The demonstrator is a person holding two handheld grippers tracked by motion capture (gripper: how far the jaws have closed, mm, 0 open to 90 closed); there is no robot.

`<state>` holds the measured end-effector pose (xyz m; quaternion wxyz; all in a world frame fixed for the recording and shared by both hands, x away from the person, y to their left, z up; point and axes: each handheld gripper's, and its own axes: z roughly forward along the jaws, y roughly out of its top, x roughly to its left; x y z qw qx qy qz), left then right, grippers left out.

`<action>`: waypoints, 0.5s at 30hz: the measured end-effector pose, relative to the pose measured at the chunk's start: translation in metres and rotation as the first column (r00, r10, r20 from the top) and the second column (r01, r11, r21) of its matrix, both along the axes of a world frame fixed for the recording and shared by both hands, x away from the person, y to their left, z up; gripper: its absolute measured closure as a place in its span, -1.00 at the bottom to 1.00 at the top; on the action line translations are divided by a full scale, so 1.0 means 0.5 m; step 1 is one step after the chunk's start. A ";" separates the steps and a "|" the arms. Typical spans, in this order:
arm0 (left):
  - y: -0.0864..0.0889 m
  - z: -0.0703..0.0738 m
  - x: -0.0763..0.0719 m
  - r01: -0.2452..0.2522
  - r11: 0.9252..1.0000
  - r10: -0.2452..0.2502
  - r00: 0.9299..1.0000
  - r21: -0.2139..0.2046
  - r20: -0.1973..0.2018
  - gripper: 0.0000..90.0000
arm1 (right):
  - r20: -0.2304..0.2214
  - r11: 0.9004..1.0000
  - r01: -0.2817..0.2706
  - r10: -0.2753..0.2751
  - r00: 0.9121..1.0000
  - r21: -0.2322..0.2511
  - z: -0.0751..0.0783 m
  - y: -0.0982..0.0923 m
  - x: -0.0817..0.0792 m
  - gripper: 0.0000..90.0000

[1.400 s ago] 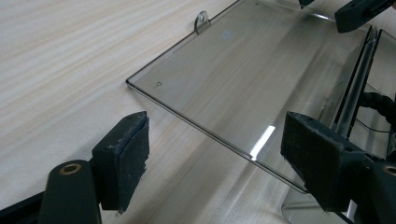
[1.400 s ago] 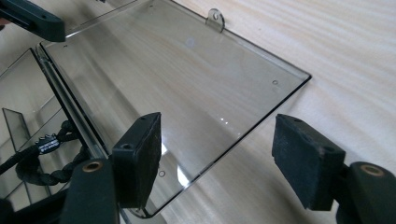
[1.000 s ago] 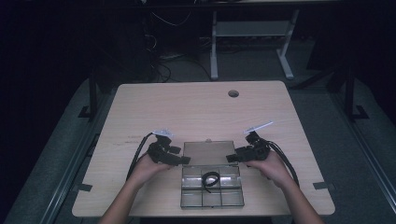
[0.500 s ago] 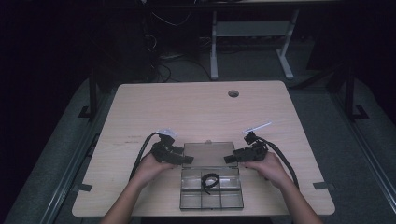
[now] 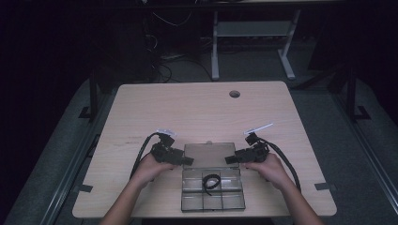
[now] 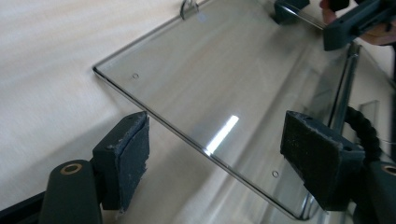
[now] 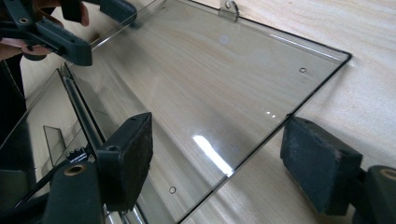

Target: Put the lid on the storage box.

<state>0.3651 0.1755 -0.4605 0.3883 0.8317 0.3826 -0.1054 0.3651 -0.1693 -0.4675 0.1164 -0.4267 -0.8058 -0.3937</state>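
Note:
A clear plastic compartment box [image 5: 187, 204] lies at the table's near edge with its lid [image 5: 209, 152] swung open towards the back. A black ribbed ring [image 5: 210, 182] sits in one middle compartment. My left gripper [image 5: 185, 161] is at the lid's left edge and my right gripper [image 5: 231, 159] at its right edge. In the left gripper view, the lid's edge [image 6: 187, 135] runs between the wide-apart jaws of the left gripper [image 6: 219, 163], and neither pad presses on it. In the right gripper view, the right gripper [image 7: 219, 163] straddles the lid's edge [image 7: 261, 140] the same way, open.
The wooden table [image 5: 197, 112] has a cable hole [image 5: 234, 93] at the back. Tape strips [image 5: 82, 188] mark its near corners. A white desk frame [image 5: 248, 33] and cables stand on the dark floor behind. The lid's latch [image 7: 231, 9] points to the back.

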 end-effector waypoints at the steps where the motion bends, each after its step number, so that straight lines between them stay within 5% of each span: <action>1: 0.001 -0.002 0.000 -0.004 1.000 0.003 1.000 -0.007 -0.008 -0.48 | 0.000 1.000 -0.001 0.001 1.000 0.001 0.000 0.000 0.000 -0.43; 8: -0.009 -0.009 0.004 0.001 0.999 -0.002 1.000 -0.053 -0.025 -0.47 | -0.005 1.000 0.001 -0.001 1.000 0.026 -0.002 0.004 0.000 -0.38; 15: -0.011 0.006 0.004 0.002 0.999 0.001 0.998 -0.042 0.067 -0.33 | 0.060 1.000 -0.001 0.001 0.998 0.009 0.014 0.008 -0.010 -0.29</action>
